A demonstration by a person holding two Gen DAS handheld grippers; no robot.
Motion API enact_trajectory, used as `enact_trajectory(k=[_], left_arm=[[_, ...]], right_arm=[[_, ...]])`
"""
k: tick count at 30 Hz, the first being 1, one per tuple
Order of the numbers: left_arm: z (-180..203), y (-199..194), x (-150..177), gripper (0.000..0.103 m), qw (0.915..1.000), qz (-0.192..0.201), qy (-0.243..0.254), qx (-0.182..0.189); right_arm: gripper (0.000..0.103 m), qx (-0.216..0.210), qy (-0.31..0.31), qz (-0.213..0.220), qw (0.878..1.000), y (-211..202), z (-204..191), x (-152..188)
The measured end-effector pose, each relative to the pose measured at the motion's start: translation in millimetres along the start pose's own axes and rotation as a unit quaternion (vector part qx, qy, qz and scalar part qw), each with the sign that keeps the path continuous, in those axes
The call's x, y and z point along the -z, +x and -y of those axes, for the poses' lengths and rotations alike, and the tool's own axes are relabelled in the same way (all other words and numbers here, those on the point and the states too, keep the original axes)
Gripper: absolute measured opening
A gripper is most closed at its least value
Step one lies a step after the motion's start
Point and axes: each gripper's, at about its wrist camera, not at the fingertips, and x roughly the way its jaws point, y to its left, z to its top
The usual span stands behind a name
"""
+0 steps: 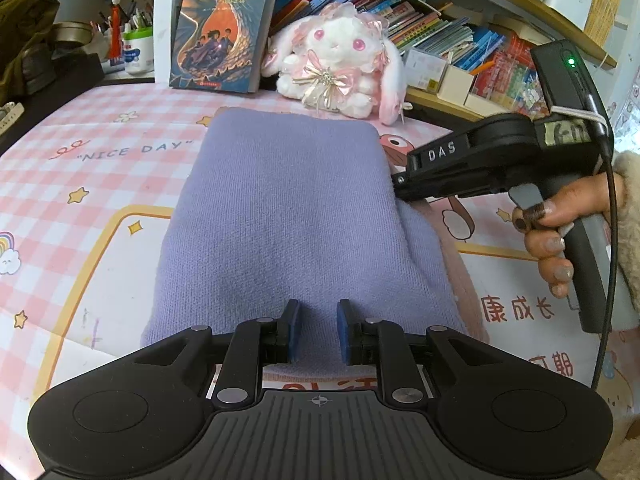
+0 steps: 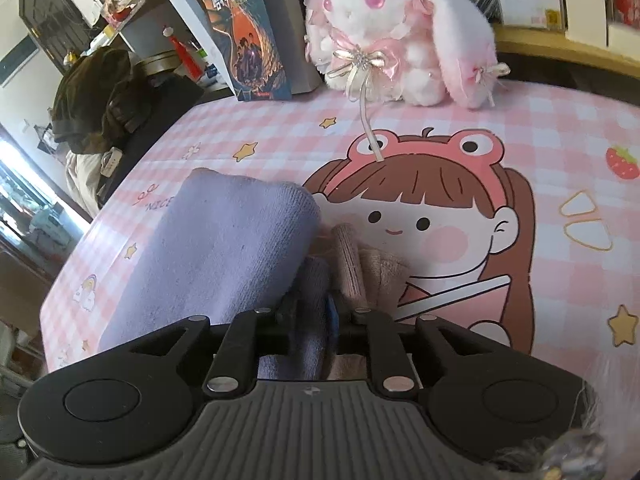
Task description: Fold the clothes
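A folded lavender knit garment [image 1: 280, 216] is lying in the middle of the left wrist view on a pink checked table mat [image 1: 80, 168] printed with stars and a cartoon girl, its far edge reaching toward the upper centre of the frame. The left gripper [image 1: 319, 330] is sitting at the bottom centre of that view, its blue pads [image 1: 294, 330] standing a narrow gap apart over the near edge of the garment, with cloth lying below the gap and not visibly pinched, so the jaws are slightly open and holding nothing. The right gripper [image 1: 400, 188] is coming in from the right of the frame, carried by a person's hand [image 1: 548, 240], with its tip meeting the garment's right edge. In the right wrist view the right gripper [image 2: 316, 316] is sitting at the bottom centre with its jaws nearly closed, pinching a fold of the lavender cloth, and a beige-pink knit layer [image 2: 352, 264] is showing just beside it. A white and pink plush rabbit [image 1: 340, 60] is sitting at the upper centre beyond the garment, with a standing book [image 1: 224, 28] to its left and shelves of books [image 1: 440, 28] at the upper right.
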Motion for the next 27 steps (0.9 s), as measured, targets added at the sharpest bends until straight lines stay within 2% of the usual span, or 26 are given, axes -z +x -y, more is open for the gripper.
enact_trajectory(k=[8, 12, 13, 15, 17, 20, 22, 23, 25, 27], left_arm=[[-2, -1, 1, 0.02, 1.0, 0.002, -0.002, 0.0], [-2, -1, 0, 0.02, 1.0, 0.002, 0.001, -0.002], [-2, -1, 0, 0.02, 1.0, 0.002, 0.001, -0.002], [-3, -1, 0, 0.02, 1.0, 0.005, 0.0, 0.0], [-1, 0, 0, 0.02, 1.0, 0.004, 0.001, -0.002], [-1, 0, 0, 0.02, 1.0, 0.004, 0.003, -0.002], [-1, 0, 0, 0.02, 1.0, 0.004, 0.004, -0.002], [-1, 0, 0, 0.02, 1.0, 0.004, 0.004, -0.002], [-2, 0, 1, 0.02, 1.0, 0.006, 0.002, -0.001], [-2, 0, 1, 0.021, 1.0, 0.008, 0.0, 0.0]], right_arm=[[0.016, 0.03, -0.027, 0.0, 0.999, -7, -7, 11], [0.015, 0.01, -0.007, 0.006, 1.0, -2, 1, 9], [0.009, 0.001, 0.005, 0.008, 1.0, -3, 5, 7], [0.008, -0.019, 0.038, 0.046, 0.998, -18, 13, 6], [0.008, -0.027, 0.041, 0.094, 0.994, -38, 10, 8], [0.008, 0.009, 0.024, 0.103, 0.994, -38, 0, 14], [0.01, 0.038, 0.043, 0.078, 0.995, -23, 10, 14], [0.014, 0.048, 0.057, 0.075, 0.994, -21, 17, 13], [0.032, 0.059, 0.08, 0.087, 0.991, -25, 28, 12], [0.031, 0.069, 0.083, 0.1, 0.989, -33, 33, 11]])
